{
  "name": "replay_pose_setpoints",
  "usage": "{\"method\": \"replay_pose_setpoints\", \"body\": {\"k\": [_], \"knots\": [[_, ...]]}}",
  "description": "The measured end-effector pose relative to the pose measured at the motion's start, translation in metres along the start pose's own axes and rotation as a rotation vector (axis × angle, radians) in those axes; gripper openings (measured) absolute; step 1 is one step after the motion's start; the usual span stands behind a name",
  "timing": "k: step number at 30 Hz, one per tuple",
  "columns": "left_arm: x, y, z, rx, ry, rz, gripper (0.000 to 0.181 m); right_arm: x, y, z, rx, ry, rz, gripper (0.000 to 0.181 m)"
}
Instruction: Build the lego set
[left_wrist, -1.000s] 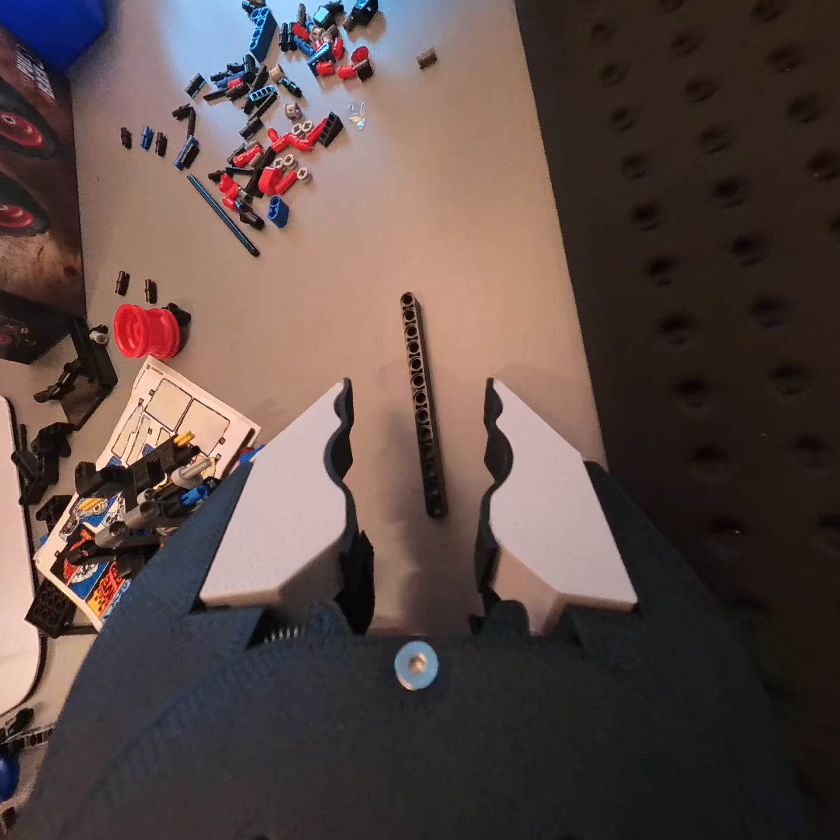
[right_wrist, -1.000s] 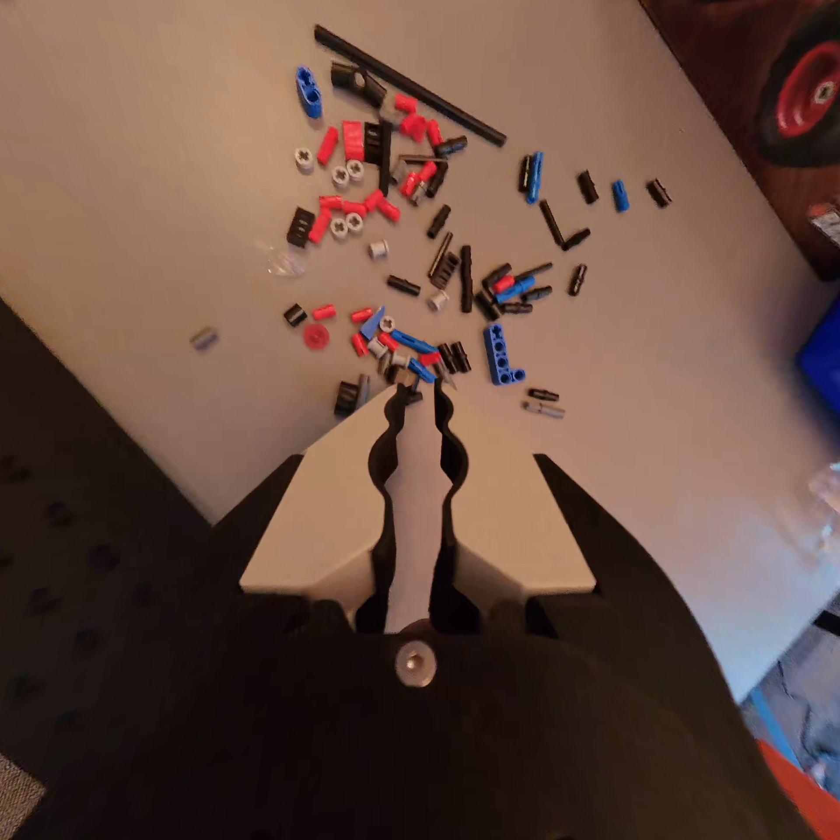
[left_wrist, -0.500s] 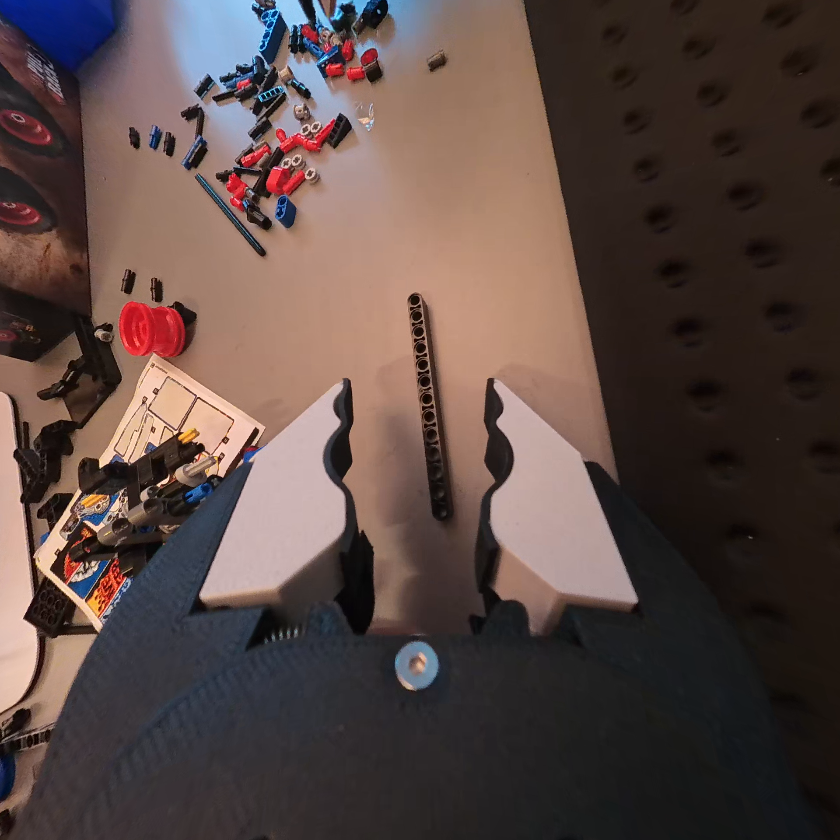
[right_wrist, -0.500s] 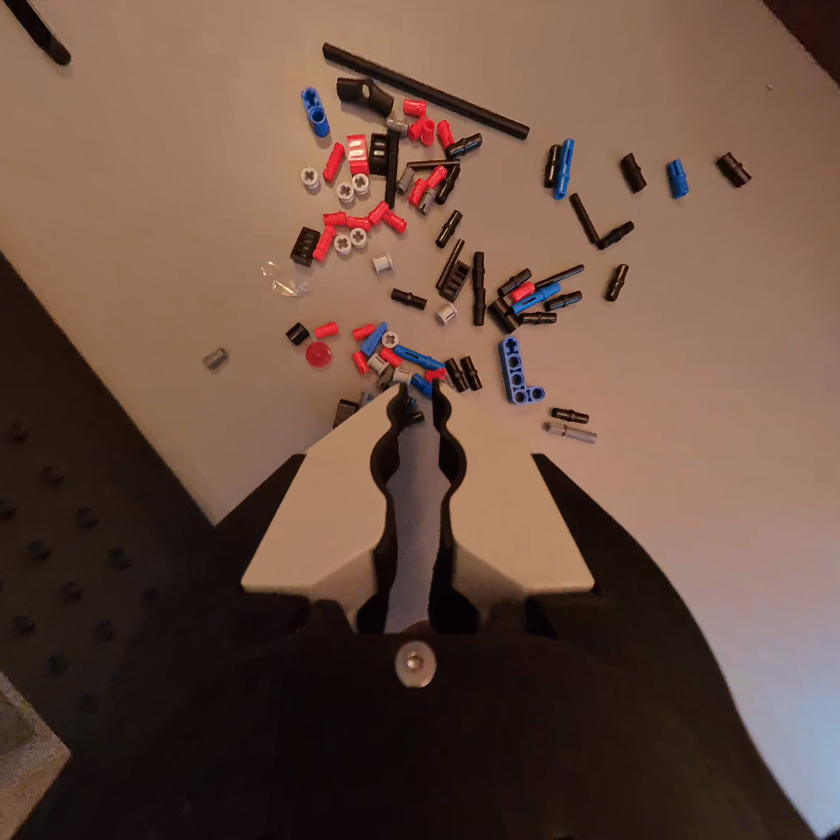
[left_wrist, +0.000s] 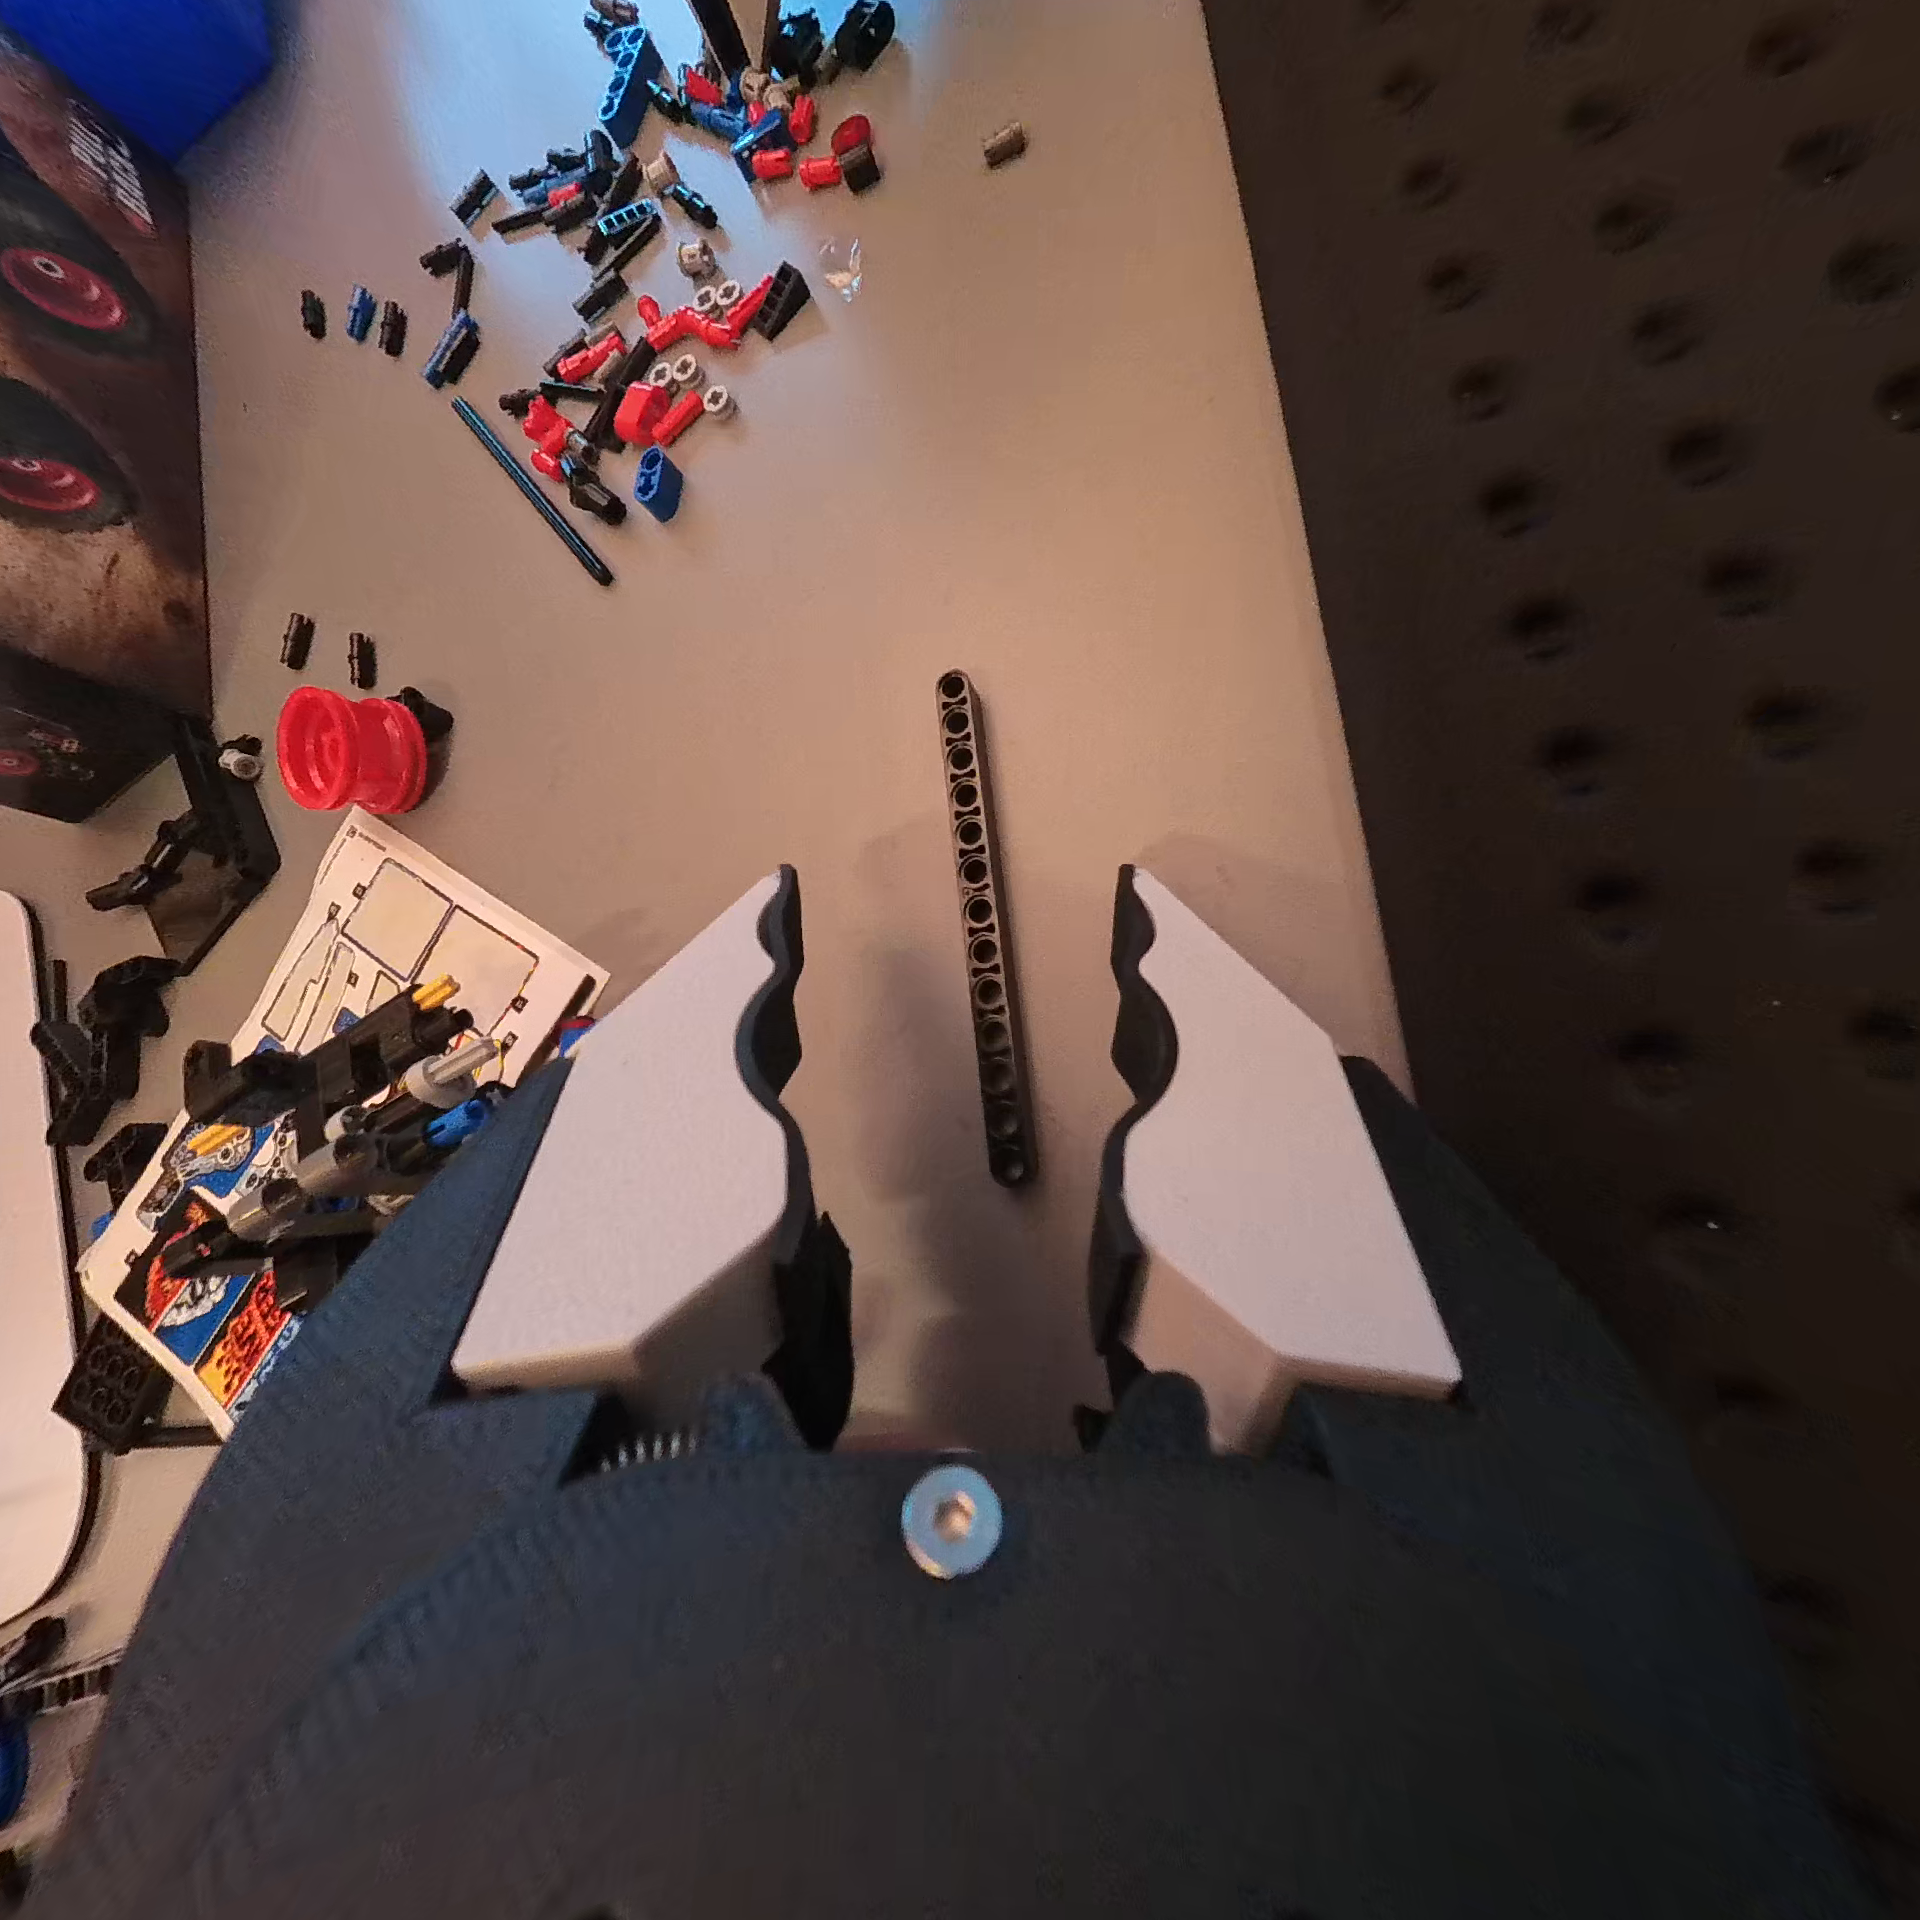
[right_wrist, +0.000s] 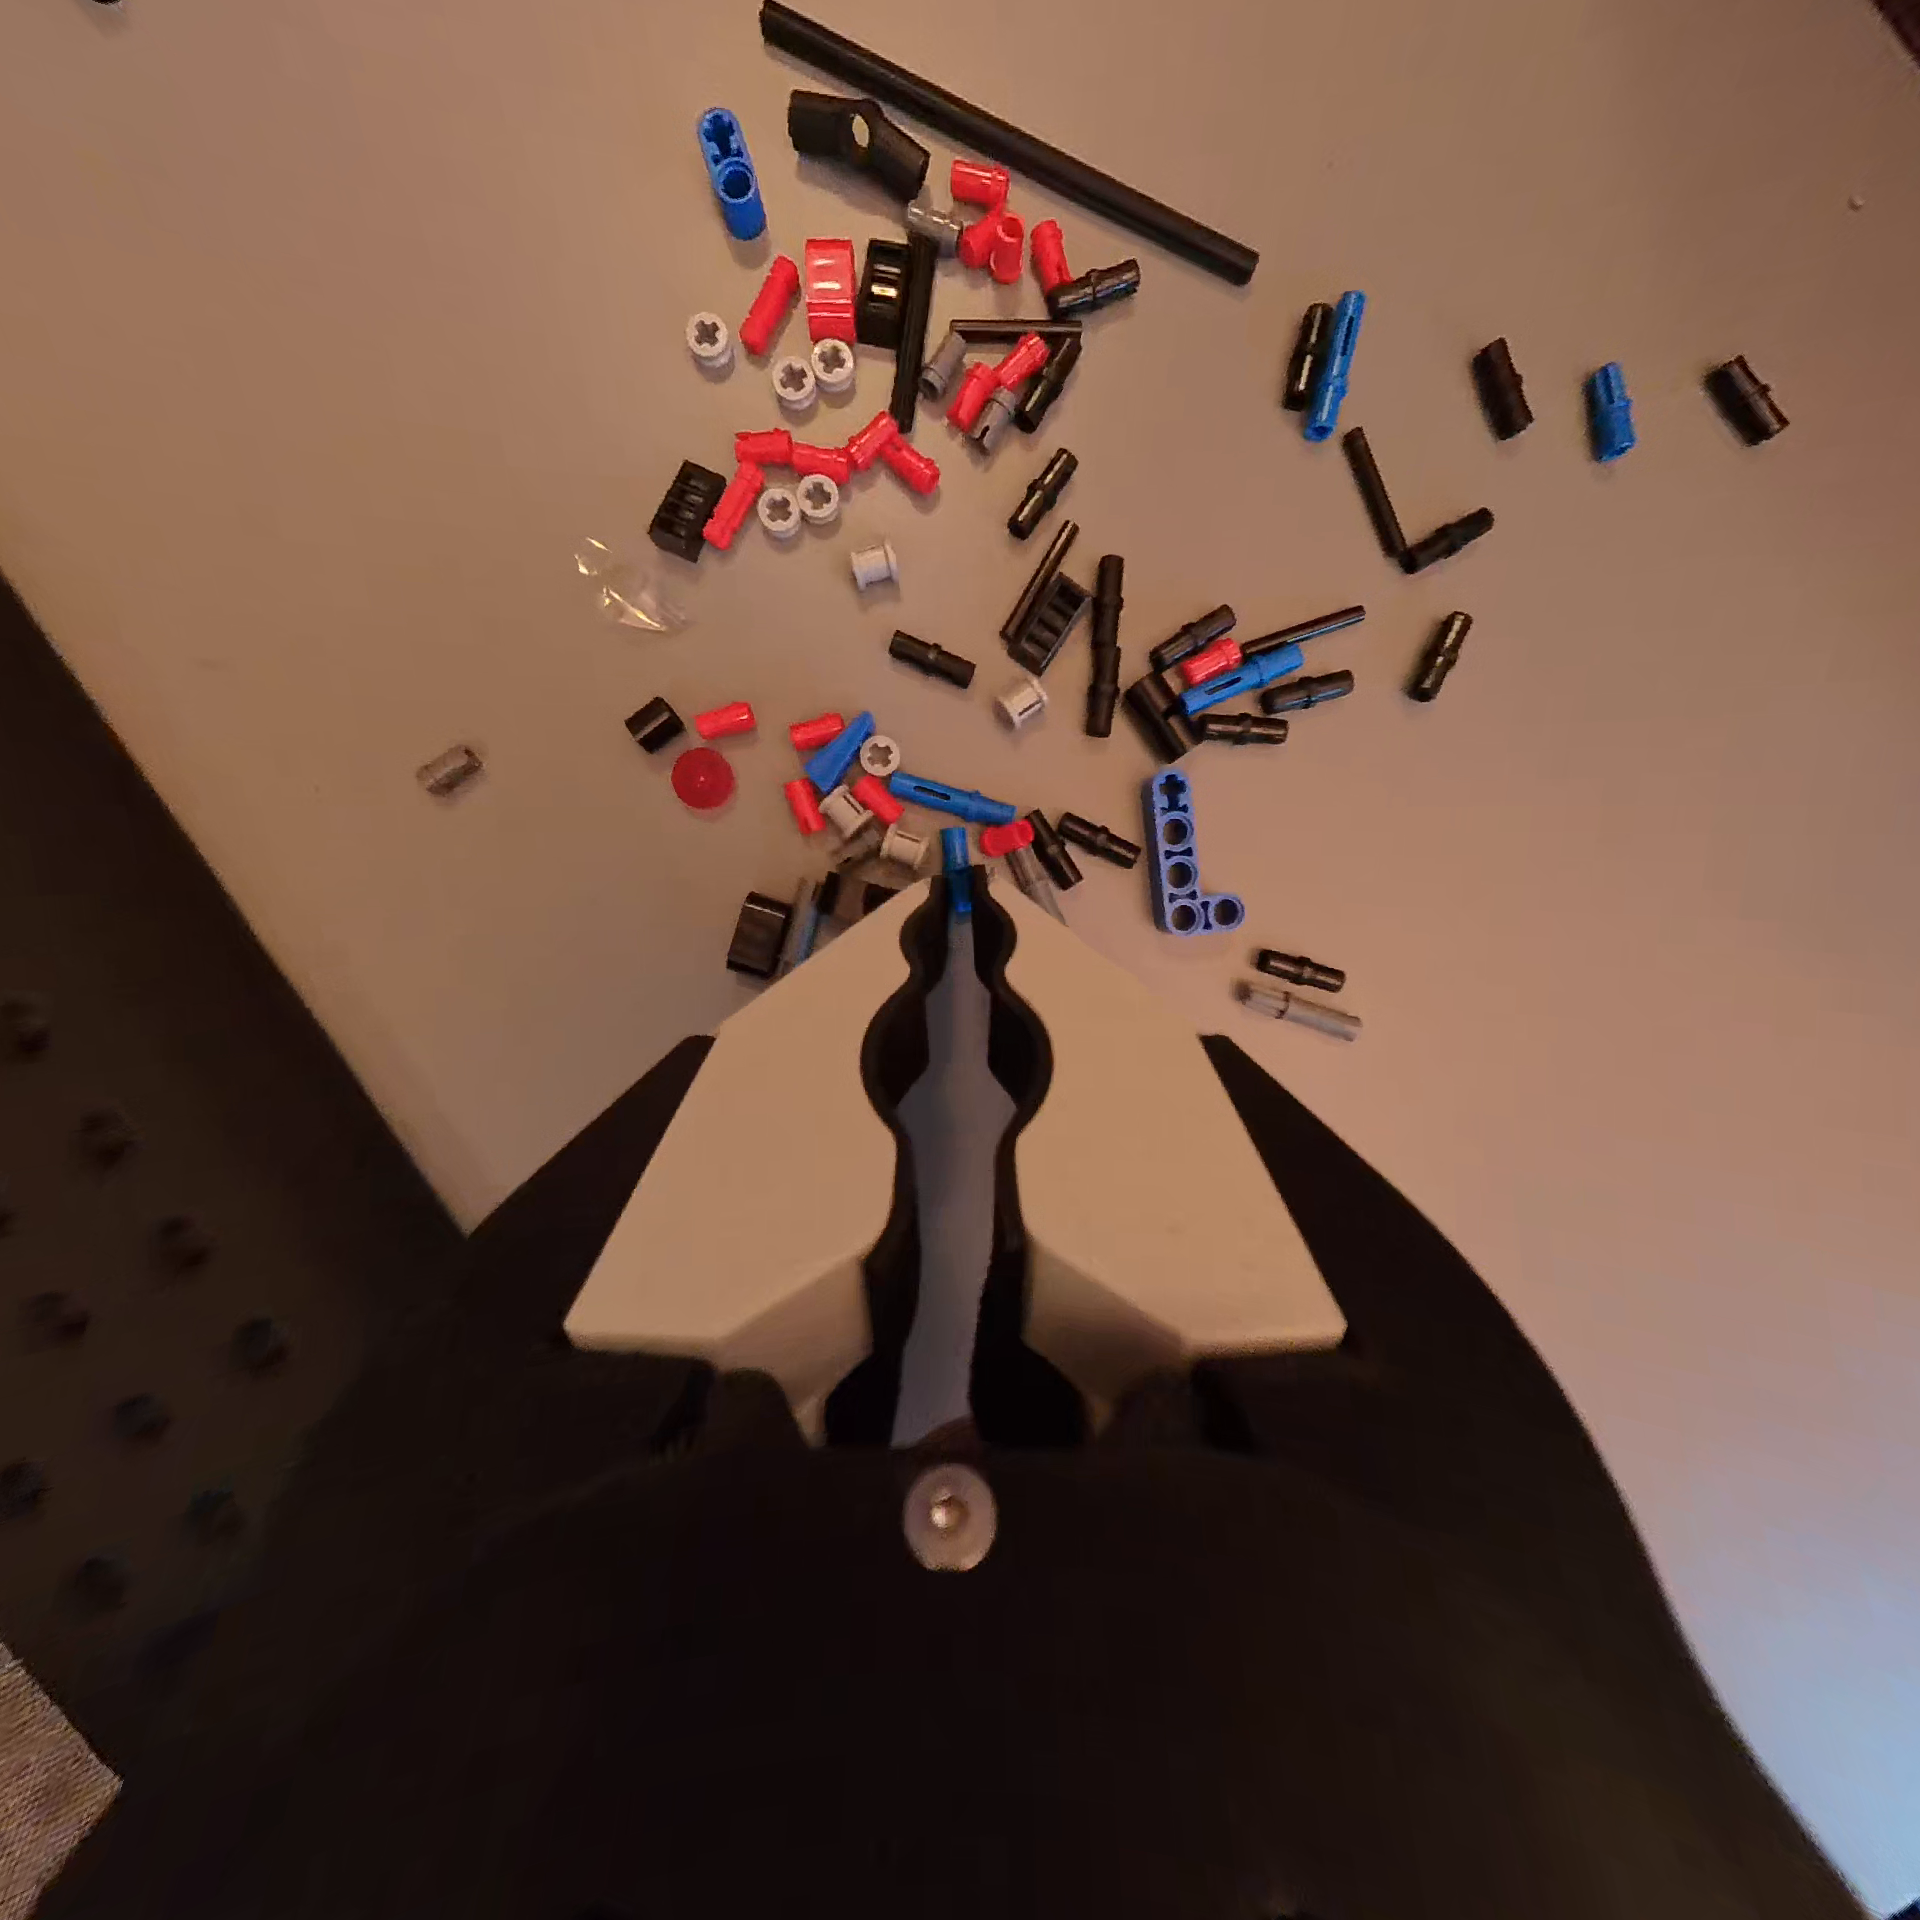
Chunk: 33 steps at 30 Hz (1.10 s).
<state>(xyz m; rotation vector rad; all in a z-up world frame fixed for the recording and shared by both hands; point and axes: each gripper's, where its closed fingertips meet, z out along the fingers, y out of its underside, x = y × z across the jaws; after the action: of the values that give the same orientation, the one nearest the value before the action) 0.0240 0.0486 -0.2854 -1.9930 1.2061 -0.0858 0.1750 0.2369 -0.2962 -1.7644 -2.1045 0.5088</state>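
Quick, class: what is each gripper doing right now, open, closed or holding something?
Left gripper: open, empty, astride the long black holed plastic beam.
Right gripper: closed on a small blue plastic pin.

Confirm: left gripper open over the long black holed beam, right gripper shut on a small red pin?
The colour is wrong. The right wrist view shows the right gripper shut on a small blue pin, not red. The left gripper is open over the long black holed beam.
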Motion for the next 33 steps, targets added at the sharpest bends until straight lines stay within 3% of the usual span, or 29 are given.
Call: {"method": "replay_pose_setpoints", "body": {"k": [26, 33], "knots": [[-0.002, 0.001, 0.001, -0.003, -0.014, -0.001, 0.058, -0.008, 0.002, -0.002, 0.015, 0.027, 0.013, 0.008], [-0.001, 0.001, 0.001, -0.003, -0.012, 0.0, 0.058, -0.005, -0.01, -0.01, 0.048, 0.05, -0.025, 0.008]]}}
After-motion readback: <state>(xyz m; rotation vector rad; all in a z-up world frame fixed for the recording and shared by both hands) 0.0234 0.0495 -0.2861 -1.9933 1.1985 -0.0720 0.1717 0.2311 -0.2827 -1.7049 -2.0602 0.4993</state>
